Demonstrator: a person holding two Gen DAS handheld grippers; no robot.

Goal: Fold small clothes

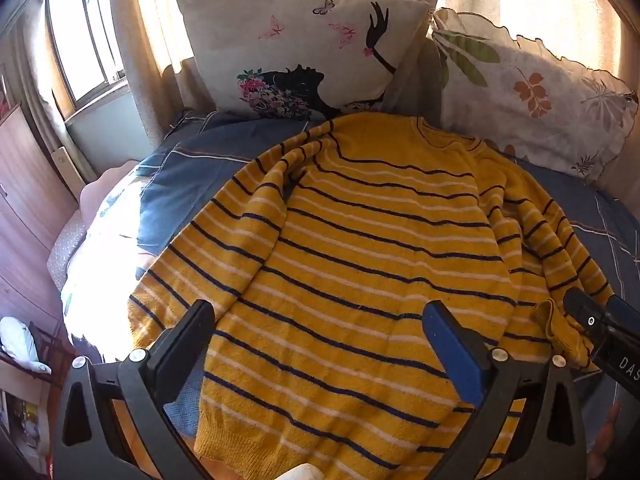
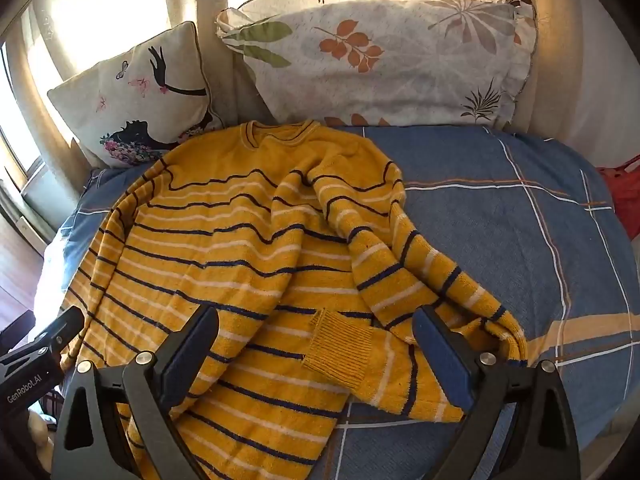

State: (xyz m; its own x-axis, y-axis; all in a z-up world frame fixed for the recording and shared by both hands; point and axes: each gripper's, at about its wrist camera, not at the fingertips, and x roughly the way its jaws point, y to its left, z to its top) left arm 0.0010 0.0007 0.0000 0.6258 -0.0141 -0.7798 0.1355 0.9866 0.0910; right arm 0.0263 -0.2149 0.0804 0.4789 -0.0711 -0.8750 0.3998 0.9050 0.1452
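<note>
Striped sweater (image 2: 248, 240) flat on the bed (image 2: 500, 240), below two pillows.
I see both grippers (image 1: 320, 344) (image 2: 316, 344) spread wide, empty; one reads "GenRobot.AI", the other's lettering is cut off at "DAS".

Black tool (image 1: 320, 356) frames, blue pads (image 1: 456, 356), silver screws.

Free room: bare blue sheet (image 2: 500, 240) right of sweater (image 2: 240, 248).
Obstacles: two pillows (image 2: 380, 60) line the bed's far edge.
</note>
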